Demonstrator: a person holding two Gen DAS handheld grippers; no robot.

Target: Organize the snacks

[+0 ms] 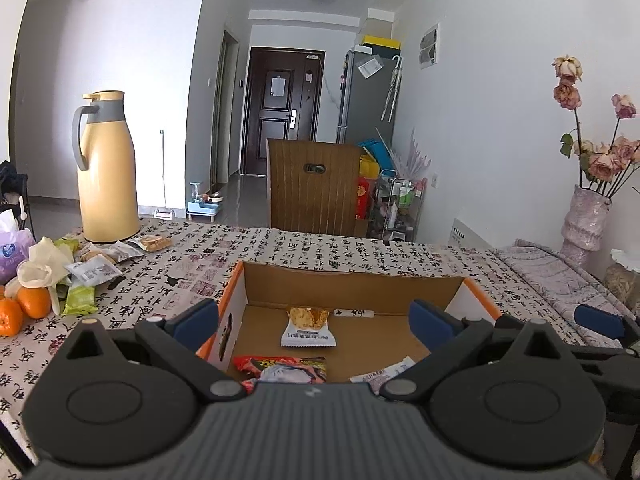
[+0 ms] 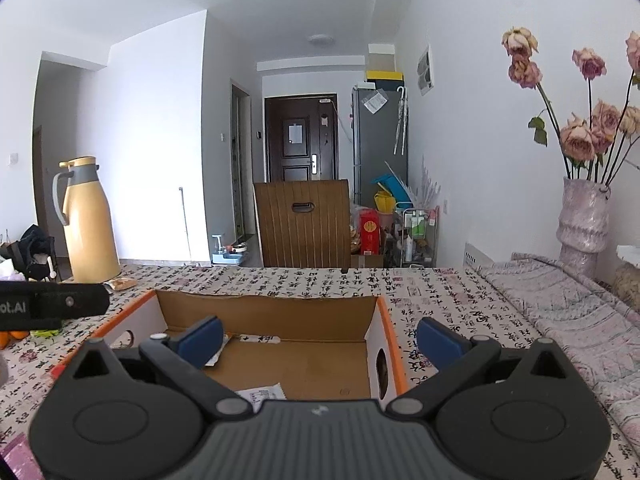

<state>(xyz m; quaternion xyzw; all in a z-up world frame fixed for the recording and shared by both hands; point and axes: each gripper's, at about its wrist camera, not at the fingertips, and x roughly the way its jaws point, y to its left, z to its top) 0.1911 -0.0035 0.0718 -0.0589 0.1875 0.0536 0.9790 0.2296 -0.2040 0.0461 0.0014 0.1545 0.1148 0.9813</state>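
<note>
An open cardboard box [image 1: 352,280] with orange rims sits on the patterned tablecloth, also in the right wrist view [image 2: 264,310]. Inside lie a white cracker packet [image 1: 307,330], a red snack bag [image 1: 286,368] and a white packet [image 1: 384,374], which also shows in the right wrist view [image 2: 264,394]. My left gripper [image 1: 316,320] is open and empty above the box's near side. My right gripper [image 2: 320,340] is open and empty over the box's right part. Loose snack packets [image 1: 96,268] lie at the left by the flask.
A yellow thermos flask [image 1: 106,168] stands at the back left, with oranges [image 1: 24,308] and a tissue pack [image 1: 14,252] at the left edge. A vase of dried roses [image 2: 584,216] stands at the right. A wooden chair [image 1: 314,186] is behind the table.
</note>
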